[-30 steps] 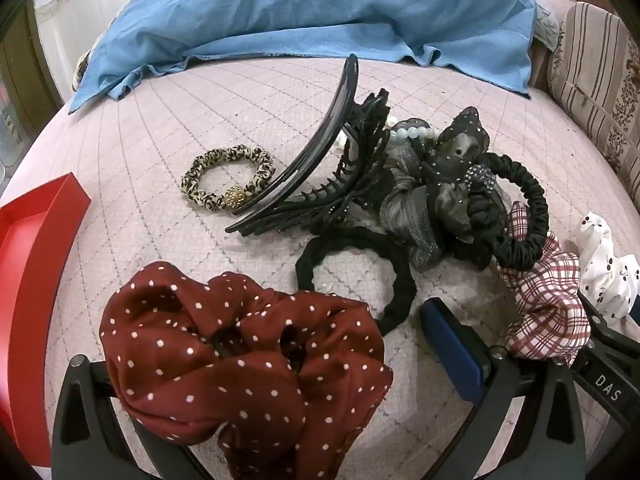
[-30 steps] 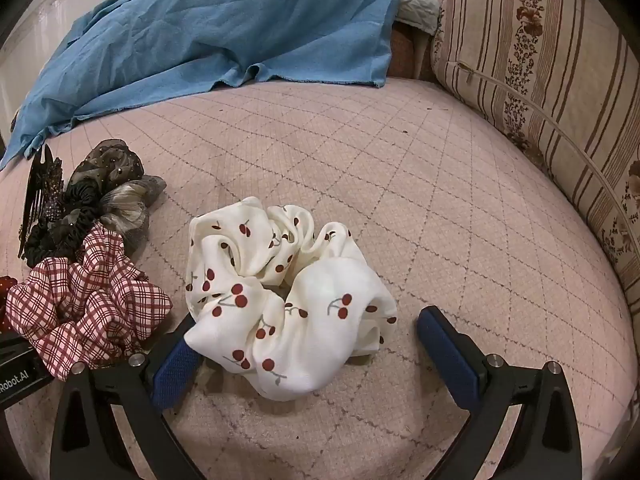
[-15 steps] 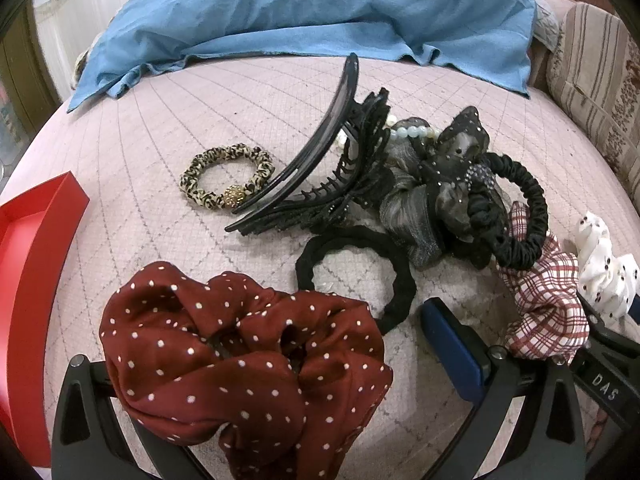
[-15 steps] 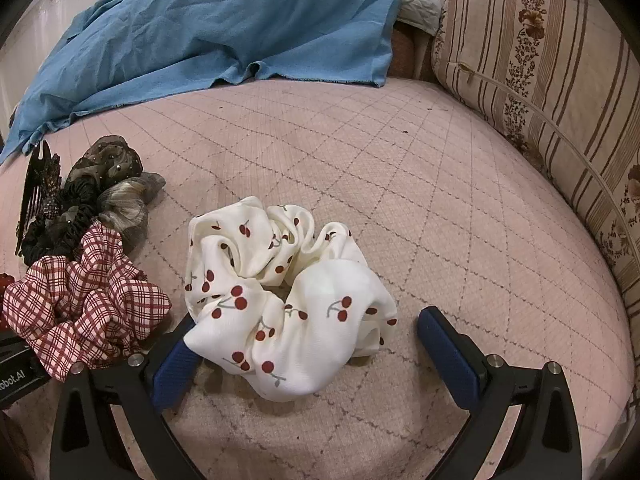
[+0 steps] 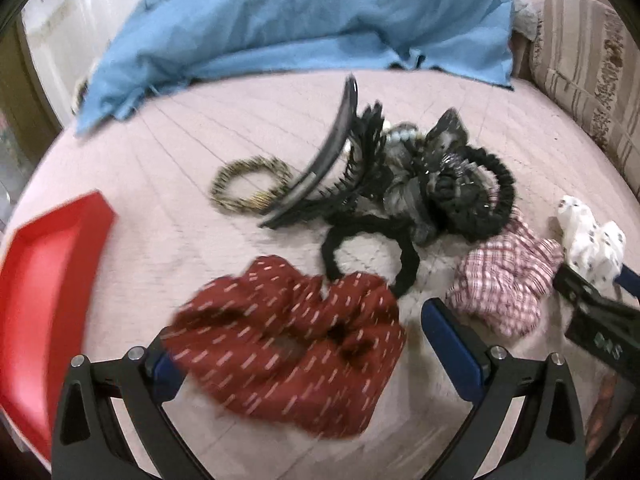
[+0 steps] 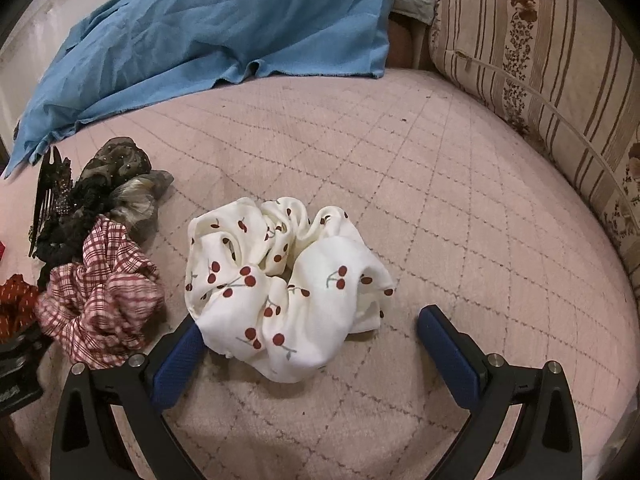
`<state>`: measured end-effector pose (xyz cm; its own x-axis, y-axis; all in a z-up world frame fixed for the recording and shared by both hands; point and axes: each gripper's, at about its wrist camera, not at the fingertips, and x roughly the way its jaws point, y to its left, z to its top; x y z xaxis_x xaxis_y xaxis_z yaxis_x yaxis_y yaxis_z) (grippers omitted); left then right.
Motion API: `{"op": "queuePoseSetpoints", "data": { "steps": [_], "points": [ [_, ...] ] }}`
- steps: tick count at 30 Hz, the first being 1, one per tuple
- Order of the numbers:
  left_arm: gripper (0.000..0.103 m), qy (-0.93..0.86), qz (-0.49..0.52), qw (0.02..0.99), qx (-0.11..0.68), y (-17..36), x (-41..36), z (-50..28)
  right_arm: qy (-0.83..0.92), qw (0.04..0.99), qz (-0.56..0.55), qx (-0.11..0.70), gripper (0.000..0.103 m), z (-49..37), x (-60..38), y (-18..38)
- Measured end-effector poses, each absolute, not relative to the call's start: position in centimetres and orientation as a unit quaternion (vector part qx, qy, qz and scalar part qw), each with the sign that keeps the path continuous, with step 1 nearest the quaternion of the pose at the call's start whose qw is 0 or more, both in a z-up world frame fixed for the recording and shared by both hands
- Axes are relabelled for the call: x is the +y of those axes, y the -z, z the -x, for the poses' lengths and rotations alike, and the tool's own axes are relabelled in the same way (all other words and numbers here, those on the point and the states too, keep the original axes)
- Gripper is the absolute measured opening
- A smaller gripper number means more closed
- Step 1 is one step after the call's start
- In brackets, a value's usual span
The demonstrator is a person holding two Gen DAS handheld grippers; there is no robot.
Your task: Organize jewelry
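The left gripper point(image 5: 296, 344) stands wide open around a dark red dotted scrunchie point(image 5: 292, 344) lying on the bed point(image 6: 440, 200) — its fingers not clamped on it. The right gripper point(image 6: 308, 356) is likewise wide open, its left finger touching a white cherry scrunchie point(image 6: 280, 284), beside a plaid scrunchie point(image 6: 100, 300). A red tray point(image 5: 44, 296) sits near the bed's left edge.

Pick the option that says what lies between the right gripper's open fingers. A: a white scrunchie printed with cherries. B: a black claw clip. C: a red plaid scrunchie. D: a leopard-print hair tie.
A: in the right wrist view, the white cherry-print scrunchie lies on the quilted bed between the spread fingers of the right gripper, while the plaid scrunchie sits off to its left.
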<state>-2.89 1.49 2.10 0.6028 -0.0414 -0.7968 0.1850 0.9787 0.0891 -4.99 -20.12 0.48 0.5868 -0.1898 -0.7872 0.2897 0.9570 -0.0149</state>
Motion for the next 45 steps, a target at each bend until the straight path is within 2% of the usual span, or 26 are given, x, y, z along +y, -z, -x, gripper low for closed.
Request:
{"op": "queuePoseSetpoints", "data": {
  "steps": [9,19,24,35,45],
  "points": [
    [0.103,0.053,-0.049,0.916,0.394,-7.3,5.5,8.2,0.154,0.885,-0.037,0.438,0.103,6.2,-18.9,-0.5],
    [0.103,0.043,-0.015,0.916,0.399,-9.0,8.0,11.0,0.167,0.885,-0.063,0.431,0.103,10.7,-17.9,-1.0],
    [0.103,0.029,-0.028,0.932,0.361,-10.9,8.4,12.8,0.175,0.881,-0.056,0.437,0.103,11.8,-17.2,-1.9],
    [0.103,0.023,-0.004,0.948,0.318,-14.4,11.3,15.4,0.197,0.911,-0.084,0.354,0.102,17.5,-16.7,-7.0],
    [0.103,-0.039,-0.014,0.955,0.293,-15.3,15.8,16.8,0.187,0.949,-0.048,0.247,0.103,20.7,-14.3,-12.8]
  ]
}}
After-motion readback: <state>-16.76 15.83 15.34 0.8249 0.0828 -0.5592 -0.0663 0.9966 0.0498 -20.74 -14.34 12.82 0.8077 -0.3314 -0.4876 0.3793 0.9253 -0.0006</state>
